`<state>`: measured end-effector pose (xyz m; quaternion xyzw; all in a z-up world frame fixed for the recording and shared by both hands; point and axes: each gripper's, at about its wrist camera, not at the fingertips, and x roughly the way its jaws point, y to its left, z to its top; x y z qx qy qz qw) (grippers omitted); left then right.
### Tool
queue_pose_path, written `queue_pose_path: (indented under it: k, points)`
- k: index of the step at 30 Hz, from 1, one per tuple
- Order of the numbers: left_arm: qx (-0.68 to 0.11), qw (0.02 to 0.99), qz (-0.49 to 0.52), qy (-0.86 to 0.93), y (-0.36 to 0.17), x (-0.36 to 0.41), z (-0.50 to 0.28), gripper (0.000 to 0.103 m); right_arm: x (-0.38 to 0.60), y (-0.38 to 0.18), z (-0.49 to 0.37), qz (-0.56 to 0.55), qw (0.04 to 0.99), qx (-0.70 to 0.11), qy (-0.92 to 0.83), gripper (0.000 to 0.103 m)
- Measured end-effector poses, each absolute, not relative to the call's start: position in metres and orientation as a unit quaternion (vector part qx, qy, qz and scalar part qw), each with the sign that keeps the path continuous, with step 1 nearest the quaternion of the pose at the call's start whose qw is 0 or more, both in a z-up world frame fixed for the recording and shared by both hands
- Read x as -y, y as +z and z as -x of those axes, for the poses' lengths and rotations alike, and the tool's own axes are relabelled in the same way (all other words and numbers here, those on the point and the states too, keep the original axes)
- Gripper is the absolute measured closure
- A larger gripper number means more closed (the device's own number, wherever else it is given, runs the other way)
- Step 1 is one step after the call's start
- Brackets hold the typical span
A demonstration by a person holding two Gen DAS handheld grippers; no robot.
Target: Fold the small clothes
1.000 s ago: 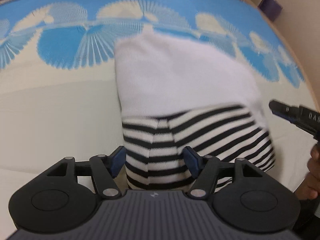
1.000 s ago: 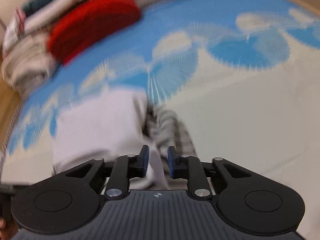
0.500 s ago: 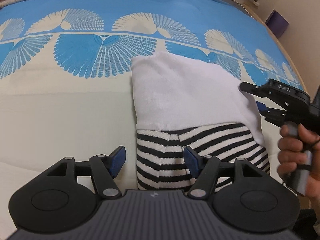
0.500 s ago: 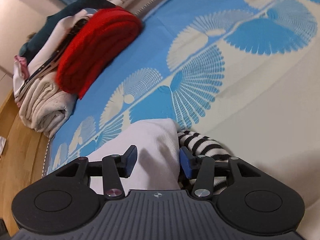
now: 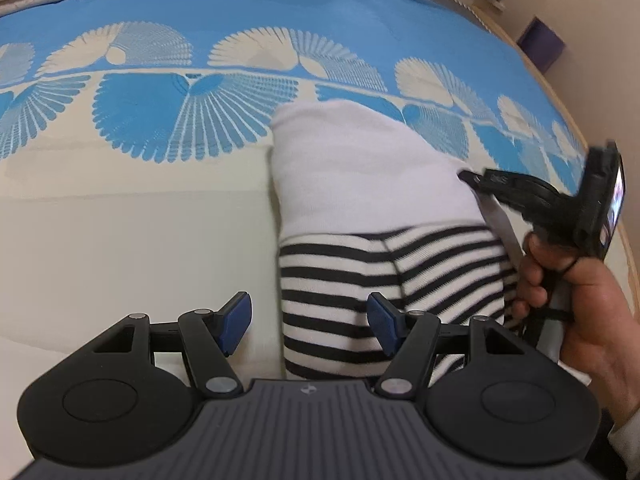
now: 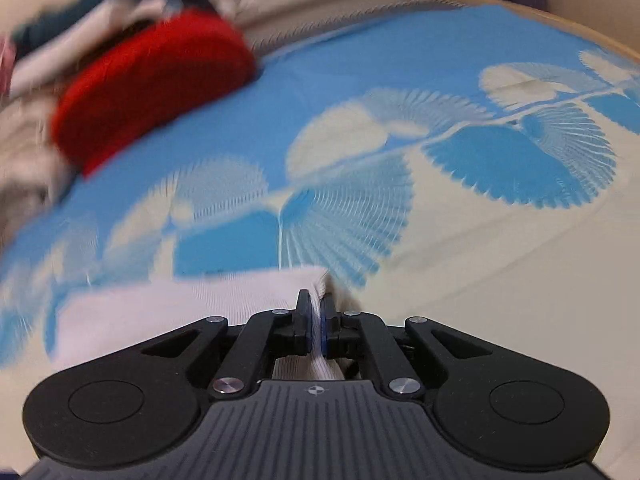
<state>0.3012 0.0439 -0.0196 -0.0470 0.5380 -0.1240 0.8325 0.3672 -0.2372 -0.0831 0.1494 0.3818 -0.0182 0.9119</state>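
White ribbed knit garment (image 6: 192,304) with its black-striped part (image 5: 360,280) is getting pinched: right tool (image 6: 316,328) is just closing on its edge. Left tool (image 5: 308,320) is hanging open, gripping nothing, so folding's starting.

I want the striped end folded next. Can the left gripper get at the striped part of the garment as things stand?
Probably yes. The left gripper is open, with the striped part lying partly between its jaws and nothing across the way. The right gripper is shut on the white part, off to the side.
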Motion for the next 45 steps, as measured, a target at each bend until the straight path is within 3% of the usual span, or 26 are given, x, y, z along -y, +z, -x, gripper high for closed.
queue_pose_path:
  k: [10, 13, 16, 23, 28, 32, 33, 34, 38, 40, 41, 45]
  points:
    - [-0.548, 0.824, 0.035, -0.137, -0.032, -0.042, -0.297, 0.034, 0.238, -0.024, -0.306, -0.104, 0.941, -0.320, 0.025, 0.082]
    - [-0.552, 0.821, 0.034, -0.142, -0.041, -0.041, -0.299, 0.034, 0.230, -0.034, -0.297, -0.081, 0.911, -0.393, 0.094, 0.072]
    - [-0.586, 0.800, 0.000, -0.126, -0.068, -0.036, -0.300, 0.029, 0.223, -0.076, -0.294, -0.014, 0.865, -0.492, 0.092, 0.072]
    - [-0.557, 0.816, 0.027, -0.149, -0.043, -0.040, -0.287, 0.031, 0.247, -0.051, -0.269, -0.047, 0.881, -0.463, 0.080, 0.072]
    - [-0.613, 0.779, -0.050, -0.118, -0.081, -0.034, -0.277, 0.027, 0.250, -0.083, -0.264, 0.023, 0.829, -0.556, 0.054, 0.070]
    - [-0.538, 0.832, -0.084, -0.104, -0.040, -0.027, -0.258, 0.026, 0.269, -0.036, -0.246, -0.029, 0.869, -0.492, 0.032, 0.069]
    - [-0.517, 0.846, -0.081, -0.102, -0.028, -0.028, -0.252, 0.021, 0.273, -0.017, -0.237, -0.041, 0.885, -0.463, 0.032, 0.068]
    - [-0.496, 0.860, -0.078, -0.093, -0.014, -0.029, -0.245, 0.015, 0.276, -0.003, -0.227, -0.046, 0.897, -0.438, 0.032, 0.064]
    - [-0.423, 0.901, -0.071, -0.058, 0.039, -0.023, -0.210, 0.014, 0.283, 0.046, -0.182, -0.065, 0.933, -0.353, 0.037, 0.047]
    - [-0.383, 0.919, -0.069, -0.060, 0.056, -0.022, -0.183, 0.007, 0.287, 0.057, -0.158, -0.078, 0.941, -0.328, 0.040, 0.037]
    - [-0.364, 0.927, -0.066, -0.056, 0.062, -0.019, -0.166, 0.000, 0.288, 0.058, -0.148, -0.081, 0.944, -0.318, 0.042, 0.035]
    - [-0.319, 0.945, -0.058, -0.042, 0.056, -0.007, -0.118, 0.000, 0.282, 0.054, -0.103, -0.087, 0.952, -0.292, 0.033, 0.032]
